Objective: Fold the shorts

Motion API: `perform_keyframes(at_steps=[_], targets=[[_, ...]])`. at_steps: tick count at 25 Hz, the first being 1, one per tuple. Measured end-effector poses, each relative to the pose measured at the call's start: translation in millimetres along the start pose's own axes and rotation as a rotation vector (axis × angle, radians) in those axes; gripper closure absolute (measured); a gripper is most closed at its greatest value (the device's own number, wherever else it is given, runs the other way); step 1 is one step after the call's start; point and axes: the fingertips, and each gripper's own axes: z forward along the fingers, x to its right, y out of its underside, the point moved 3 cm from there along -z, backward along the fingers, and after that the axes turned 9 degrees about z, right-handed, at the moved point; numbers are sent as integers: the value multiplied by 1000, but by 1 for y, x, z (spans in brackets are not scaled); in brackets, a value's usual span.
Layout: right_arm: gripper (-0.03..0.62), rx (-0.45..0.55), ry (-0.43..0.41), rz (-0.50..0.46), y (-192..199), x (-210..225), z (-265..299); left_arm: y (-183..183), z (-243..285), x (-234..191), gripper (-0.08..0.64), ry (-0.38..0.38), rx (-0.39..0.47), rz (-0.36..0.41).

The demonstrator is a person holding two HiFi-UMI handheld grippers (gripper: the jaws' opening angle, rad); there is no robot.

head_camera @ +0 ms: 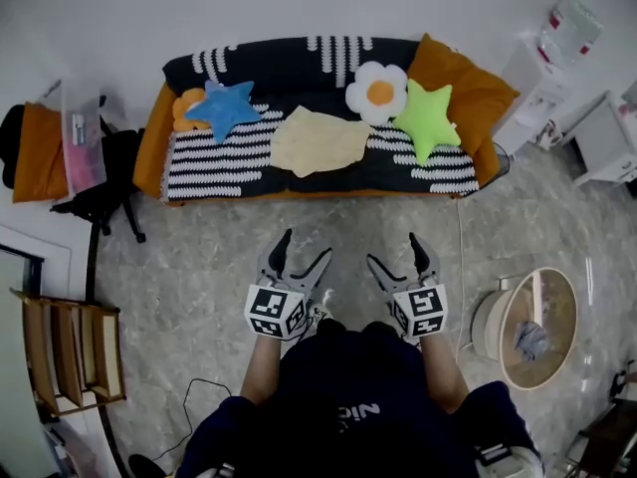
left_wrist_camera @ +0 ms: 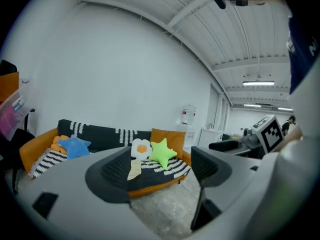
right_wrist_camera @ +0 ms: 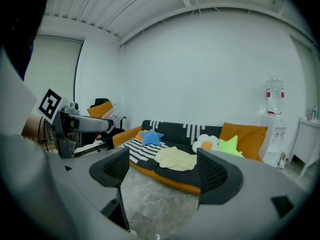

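Note:
Pale yellow shorts [head_camera: 318, 139] lie rumpled on the seat of a black-and-white striped sofa [head_camera: 219, 162]; they also show in the right gripper view as the shorts [right_wrist_camera: 176, 159] and as a thin strip of shorts [left_wrist_camera: 133, 170] in the left gripper view. My left gripper [head_camera: 302, 255] and right gripper [head_camera: 394, 257] are held side by side over the floor, well short of the sofa. Both stand open with nothing between their jaws. In their own views the left gripper [left_wrist_camera: 159, 171] and right gripper [right_wrist_camera: 164, 171] point toward the sofa.
On the sofa sit a blue star cushion [head_camera: 223, 108], a fried-egg cushion [head_camera: 377, 92], a green star cushion [head_camera: 426, 118] and an orange pillow [head_camera: 466, 86]. A black chair [head_camera: 105, 182] stands left, a wooden shelf [head_camera: 70, 352] lower left, a round basket [head_camera: 532, 325] right.

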Motion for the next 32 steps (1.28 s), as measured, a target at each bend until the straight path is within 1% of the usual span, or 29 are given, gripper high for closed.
perform_keyframes(at_steps=[5,10,13,15,18,21,23,28,32], targets=[[194,-51,13,-6,9,-12,23,6,3,-23,192,12,-20,-29],[206,-98,4,-14,16,-15,41,12,6,-41,192,1,-39,-55],[210,-111,-14,3,16,-14,55,17,11,-49,192,-6,-68,-46],[212,-118,-37,40,18,-11,67,22,13,-55,192,-23,-75,-56],[224,-122,-70,95,19,-1,91,29,21,-68,193,-80,-89,-81],[229,-143,-104,90,14,13,125,33,35,-90,204,-182,-113,-97],[230,-166,-121,90,9,24,150,35,46,-105,207,-229,-138,-121],[235,-207,-155,80,-10,57,223,44,87,-145,207,-299,-209,-182],[238,-255,-187,53,-30,89,275,41,140,-176,207,-343,-246,-219]])
